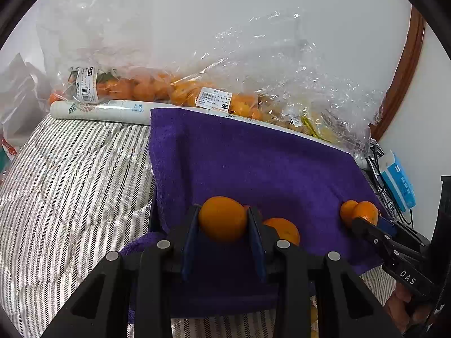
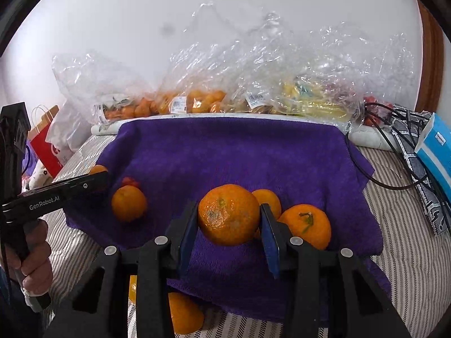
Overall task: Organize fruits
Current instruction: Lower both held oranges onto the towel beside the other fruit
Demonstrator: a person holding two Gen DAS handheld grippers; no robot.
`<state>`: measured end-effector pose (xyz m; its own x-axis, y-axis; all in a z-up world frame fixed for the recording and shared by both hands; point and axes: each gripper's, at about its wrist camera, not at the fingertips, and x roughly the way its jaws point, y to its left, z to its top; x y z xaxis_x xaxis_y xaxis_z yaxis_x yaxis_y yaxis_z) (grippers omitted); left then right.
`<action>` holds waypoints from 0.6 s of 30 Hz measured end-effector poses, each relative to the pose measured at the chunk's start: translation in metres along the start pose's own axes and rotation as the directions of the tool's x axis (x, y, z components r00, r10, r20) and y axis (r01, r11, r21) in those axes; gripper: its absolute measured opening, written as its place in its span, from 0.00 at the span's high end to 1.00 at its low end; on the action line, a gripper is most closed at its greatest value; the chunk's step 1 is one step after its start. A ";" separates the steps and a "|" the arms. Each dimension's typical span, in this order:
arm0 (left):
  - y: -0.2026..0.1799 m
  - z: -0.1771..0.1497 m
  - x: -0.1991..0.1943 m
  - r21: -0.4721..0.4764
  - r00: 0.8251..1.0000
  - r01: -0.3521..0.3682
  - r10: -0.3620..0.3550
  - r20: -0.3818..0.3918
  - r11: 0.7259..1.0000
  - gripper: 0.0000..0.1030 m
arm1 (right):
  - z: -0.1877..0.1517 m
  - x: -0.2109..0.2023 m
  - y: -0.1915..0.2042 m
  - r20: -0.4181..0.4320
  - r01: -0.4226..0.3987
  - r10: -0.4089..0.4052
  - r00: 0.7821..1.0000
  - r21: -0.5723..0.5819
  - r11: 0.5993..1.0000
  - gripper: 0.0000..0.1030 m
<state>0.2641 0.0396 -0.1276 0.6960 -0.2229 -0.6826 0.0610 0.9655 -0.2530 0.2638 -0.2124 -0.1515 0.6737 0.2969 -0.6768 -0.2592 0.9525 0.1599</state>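
A purple towel point(image 1: 253, 163) point(image 2: 225, 152) lies on the striped bed. My left gripper point(image 1: 224, 219) is shut on a smooth orange point(image 1: 222, 218) above the towel's near edge; another orange point(image 1: 283, 229) lies just right of it. My right gripper point(image 2: 229, 215) is shut on a mandarin point(image 2: 229, 214); two more mandarins point(image 2: 305, 225) point(image 2: 267, 200) lie just behind and right of it. A single mandarin point(image 2: 129, 202) sits on the towel's left. In the left wrist view the right gripper point(image 1: 366, 222) holds its mandarin point(image 1: 363, 211) at the right.
Clear plastic bags of oranges point(image 1: 146, 87) point(image 2: 197, 101) and yellow fruit point(image 2: 310, 101) line the white wall behind a mango box point(image 1: 101, 111). Black cables point(image 2: 394, 140) and a blue box point(image 2: 435, 146) lie right. An orange point(image 2: 183, 317) lies on the bed below the towel. A red bag point(image 2: 45, 146) stands left.
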 end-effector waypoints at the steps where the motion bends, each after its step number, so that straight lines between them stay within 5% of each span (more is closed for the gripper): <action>1: 0.000 0.000 0.000 0.001 1.000 0.000 0.000 -0.002 1.000 0.68 | 0.000 0.000 0.000 -0.001 0.002 -0.002 1.000 -0.003 1.000 0.58; 18: -0.005 -0.002 0.003 0.025 1.000 0.002 -0.002 -0.018 1.000 0.68 | 0.000 0.000 0.002 -0.001 0.006 -0.006 1.000 -0.017 1.000 0.58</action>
<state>0.2645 0.0338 -0.1293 0.6826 -0.2273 -0.6945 0.0805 0.9680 -0.2376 0.2628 -0.2103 -0.1513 0.6746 0.2908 -0.6785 -0.2663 0.9531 0.1437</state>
